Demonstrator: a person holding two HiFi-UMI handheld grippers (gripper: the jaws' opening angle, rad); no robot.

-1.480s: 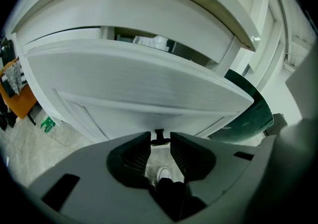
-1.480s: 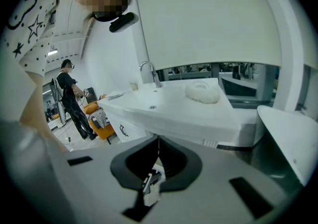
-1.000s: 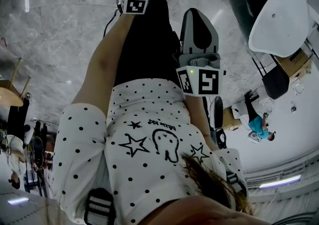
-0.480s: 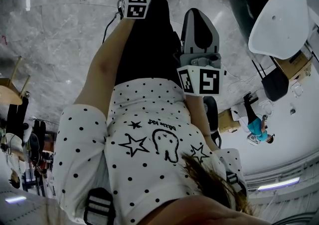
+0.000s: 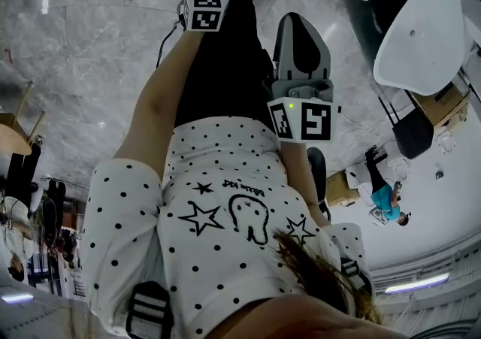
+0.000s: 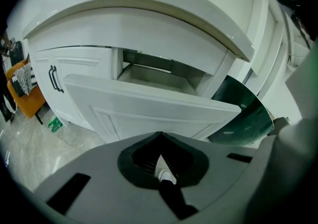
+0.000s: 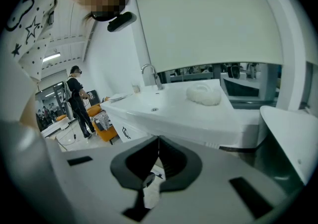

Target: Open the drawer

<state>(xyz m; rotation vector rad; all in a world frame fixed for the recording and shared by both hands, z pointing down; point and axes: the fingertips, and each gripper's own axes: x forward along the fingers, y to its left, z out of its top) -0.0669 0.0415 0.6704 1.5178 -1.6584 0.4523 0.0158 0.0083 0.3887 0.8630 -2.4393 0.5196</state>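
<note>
The drawer stands pulled out from the white cabinet, just under the overhanging top of the bench. Its panelled front is well forward of the carcass, and the pale inside of the box shows behind it. To its left is a cabinet door with a black handle. A dark green rounded thing sits close beside the drawer on the right.

My left gripper points down at the drawer front. Its fingers are pressed together with nothing between them, and I cannot tell whether the tips touch the panel. My right gripper looks across the bench top instead. Its fingers are also closed and hold nothing.

On that top are a faucet over the basin and a white fluffy bundle near the wall. Down on the floor left of the cabinet are an orange seat and a small green item. A person in dark clothes stands further off.
</note>
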